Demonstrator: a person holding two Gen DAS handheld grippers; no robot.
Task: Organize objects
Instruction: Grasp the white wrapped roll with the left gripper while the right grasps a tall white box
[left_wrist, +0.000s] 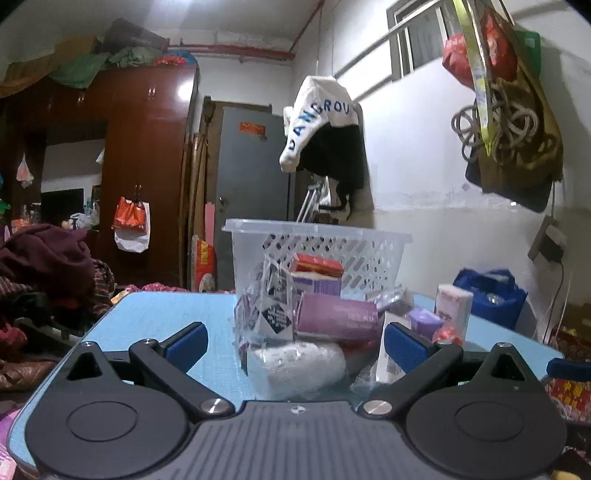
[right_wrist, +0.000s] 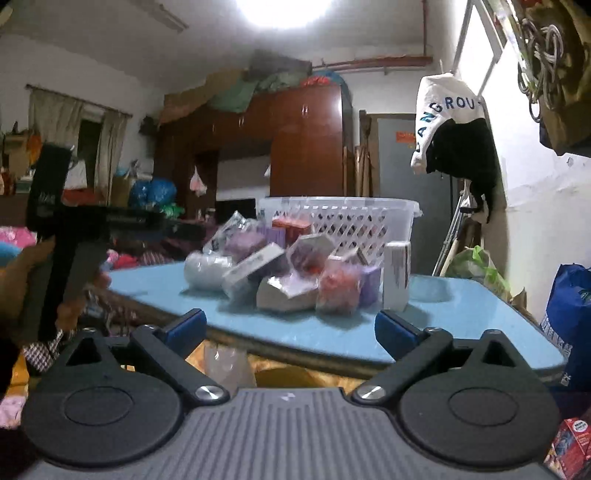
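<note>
A pile of small packages sits on a light blue table: a purple box, a white wrapped roll, a red box and clear packets. A white plastic basket stands behind the pile. My left gripper is open, low over the table, with the pile between and just beyond its fingers. In the right wrist view the pile, the basket and the table lie ahead. My right gripper is open and empty before the table's near edge.
A white upright box stands right of the pile. The left gripper's handle shows at the left. A blue bag is at the table's right. Clothes heap on the left; bags hang on the wall.
</note>
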